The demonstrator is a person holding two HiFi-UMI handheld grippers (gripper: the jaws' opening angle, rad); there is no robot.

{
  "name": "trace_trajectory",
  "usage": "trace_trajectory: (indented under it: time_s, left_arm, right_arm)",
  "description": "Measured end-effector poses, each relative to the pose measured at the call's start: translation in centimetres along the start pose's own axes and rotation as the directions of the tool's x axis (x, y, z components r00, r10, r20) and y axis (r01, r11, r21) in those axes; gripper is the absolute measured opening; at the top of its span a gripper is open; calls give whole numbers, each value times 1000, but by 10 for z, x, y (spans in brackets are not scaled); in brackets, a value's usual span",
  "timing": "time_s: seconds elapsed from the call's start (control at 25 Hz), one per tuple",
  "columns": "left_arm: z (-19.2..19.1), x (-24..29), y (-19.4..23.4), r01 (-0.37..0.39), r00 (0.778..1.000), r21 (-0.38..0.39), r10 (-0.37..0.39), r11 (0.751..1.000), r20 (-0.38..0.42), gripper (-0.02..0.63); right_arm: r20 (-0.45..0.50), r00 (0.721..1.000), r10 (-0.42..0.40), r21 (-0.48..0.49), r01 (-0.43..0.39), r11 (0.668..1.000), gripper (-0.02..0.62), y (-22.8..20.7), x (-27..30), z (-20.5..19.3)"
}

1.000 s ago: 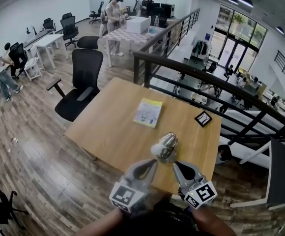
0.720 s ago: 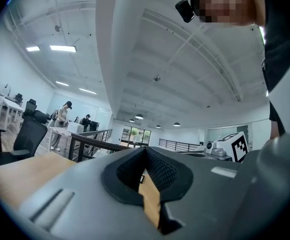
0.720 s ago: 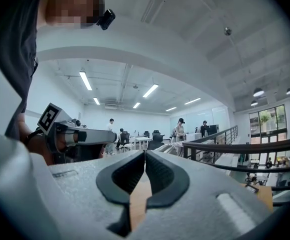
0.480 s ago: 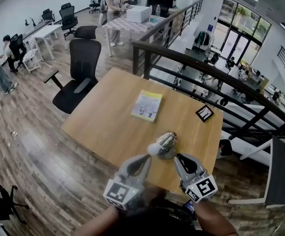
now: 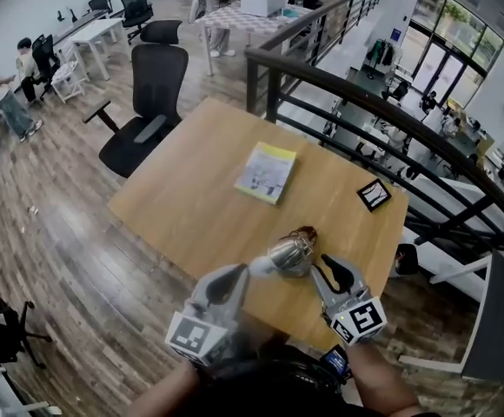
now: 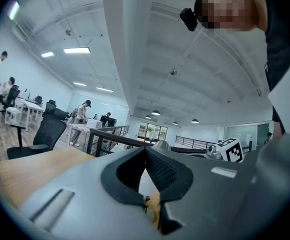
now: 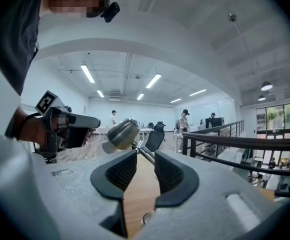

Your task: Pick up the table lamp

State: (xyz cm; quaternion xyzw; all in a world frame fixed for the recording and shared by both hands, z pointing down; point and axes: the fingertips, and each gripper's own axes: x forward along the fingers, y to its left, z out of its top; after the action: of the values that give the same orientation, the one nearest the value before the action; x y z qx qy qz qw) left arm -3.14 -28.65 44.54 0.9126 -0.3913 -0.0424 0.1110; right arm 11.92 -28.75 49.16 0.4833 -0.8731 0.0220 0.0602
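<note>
Tilting between two hand-held tools, a silvery metal table lamp [image 5: 291, 252] with a domed head and a thin stem is pictured over the near edge of a light wooden worktop [image 5: 191, 207]. Whether its base is resting on the wood cannot be told.

The pick-up is judged to be at the gripping stage. The left tool [image 5: 245, 272] appears clenched on the whitish rim of the lamp's shade, which fills the narrow gap between its pads. The jaws of the right tool [image 5: 330, 268] are opening. The stem [image 7: 146, 154] runs slantwise between them, close by one pad but not pressed.

Before the lamp can be raised, a firmer hold is thought to be needed. The right tool's jaws would have to be closed squarely on the slim stem. Otherwise the weight would be borne by one thin pinch at the rim, from which the lamp could swing or slip.

The domed head [image 7: 121, 133] is shown dull-shining, the stem bright and rod-thin. A yellow-and-white booklet [image 5: 266, 172] and a small black-framed card [image 5: 374, 195] are seen farther back, well apart from the lamp.
</note>
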Motion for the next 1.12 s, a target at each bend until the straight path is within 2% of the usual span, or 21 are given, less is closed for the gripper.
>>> trace_trajectory:
  time_s: [0.24, 0.72, 0.92, 1.12]
  left_arm:
    - [-6, 11, 8, -77, 997, -3, 77, 997, -27, 2]
    - [-10, 19, 16, -187, 982, 5, 187, 982, -37, 2]
    - [-9, 24, 19, -216, 976, 15, 216, 976, -29, 2]
    - [-9, 28, 18, -228, 973, 18, 228, 974, -26, 2]
  right_arm:
    - [-28, 997, 67, -21, -68, 997, 123, -13, 19, -26]
    - [-47, 985, 164, -96, -168, 981, 149, -12, 56, -38]
    - [-33, 983, 181, -107, -184, 977, 149, -10, 65, -35]
    - [-6, 988, 151, -103, -151, 983, 134, -13, 71, -34]
